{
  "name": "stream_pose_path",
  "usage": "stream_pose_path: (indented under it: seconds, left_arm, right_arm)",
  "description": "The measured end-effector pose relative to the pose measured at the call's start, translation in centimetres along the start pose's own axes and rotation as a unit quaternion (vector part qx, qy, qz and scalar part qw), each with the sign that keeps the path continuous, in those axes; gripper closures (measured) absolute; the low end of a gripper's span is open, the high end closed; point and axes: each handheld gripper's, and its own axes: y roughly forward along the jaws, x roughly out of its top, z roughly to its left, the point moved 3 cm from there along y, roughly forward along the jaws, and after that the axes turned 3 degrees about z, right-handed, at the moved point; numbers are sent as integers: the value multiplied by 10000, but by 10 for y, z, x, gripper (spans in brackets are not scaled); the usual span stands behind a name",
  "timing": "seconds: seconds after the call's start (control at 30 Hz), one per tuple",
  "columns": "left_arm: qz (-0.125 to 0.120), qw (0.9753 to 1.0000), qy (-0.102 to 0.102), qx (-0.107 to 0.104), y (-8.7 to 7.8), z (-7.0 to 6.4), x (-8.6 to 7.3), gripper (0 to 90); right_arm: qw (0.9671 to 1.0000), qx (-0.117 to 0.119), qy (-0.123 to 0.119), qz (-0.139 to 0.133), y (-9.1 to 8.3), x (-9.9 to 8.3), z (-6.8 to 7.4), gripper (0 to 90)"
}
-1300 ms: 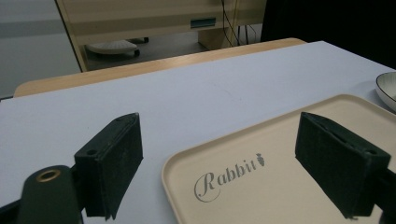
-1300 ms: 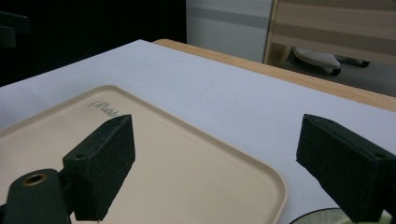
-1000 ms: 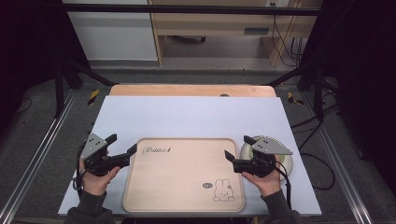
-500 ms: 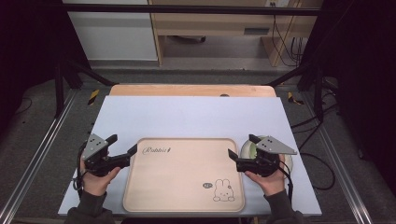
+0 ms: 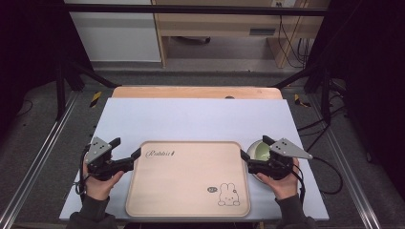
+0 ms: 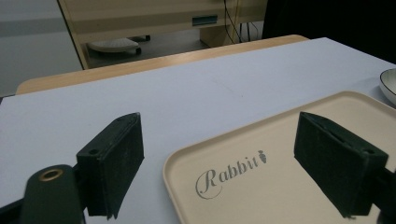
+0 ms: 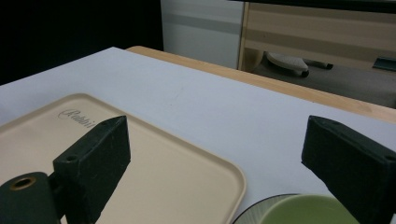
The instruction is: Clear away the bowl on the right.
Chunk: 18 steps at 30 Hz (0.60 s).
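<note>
Hands come in from the near edge of the table in the high view, each wrapped around a gripper and resting low on the pale blue mat [image 5: 200, 119]. The left hand [image 5: 100, 183] holds the left gripper [image 5: 125, 153] at the left edge of the tray [image 5: 186, 191], jaws spread wide: one tip lies over the tray's near-left corner rim, the other stands off over the mat. In the left gripper view the two black jaws stand well apart, one over the mat and one over the tray, with nothing between them but the tray's rounded corner.

The right hand [image 5: 282, 183] holds the right gripper [image 5: 255, 148] just beside the tray's right edge, also wide open. In the right gripper view one jaw hangs over the tray's corner and the other over the bowl [image 7: 299, 210], which sits below and between them; whether either jaw touches the bowl I cannot tell.

The tray is a beige rectangle with rounded corners, lying flat on the mat between the two grippers (its surface carries only print: the word "Rabbit" [image 6: 229, 175] near the far-left corner and a small rabbit drawing [image 5: 228, 194] near the near-right corner). The bowl [image 5: 260, 151] stands on the mat just right of the tray, pale green inside with a dark rim; most of it is covered by the right gripper and hand in the high view.

Beyond the mat, a strip of the wooden tabletop [image 5: 196, 91] shows along the far edge.
</note>
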Motion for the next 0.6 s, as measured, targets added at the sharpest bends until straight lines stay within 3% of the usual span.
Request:
stream_pose_path:
  seconds: [0.33, 0.6]
  left_arm:
    - [27, 10000, -4, 12, 1, 0, -1, 157]
    - [37, 10000, 18, 14, 1, 0, -2, 158]
  right_arm:
    - [9995, -51, 286, 128, -8, 0, -12, 118]
    - [9990, -175, 381, 169, -11, -1, -19, 126]
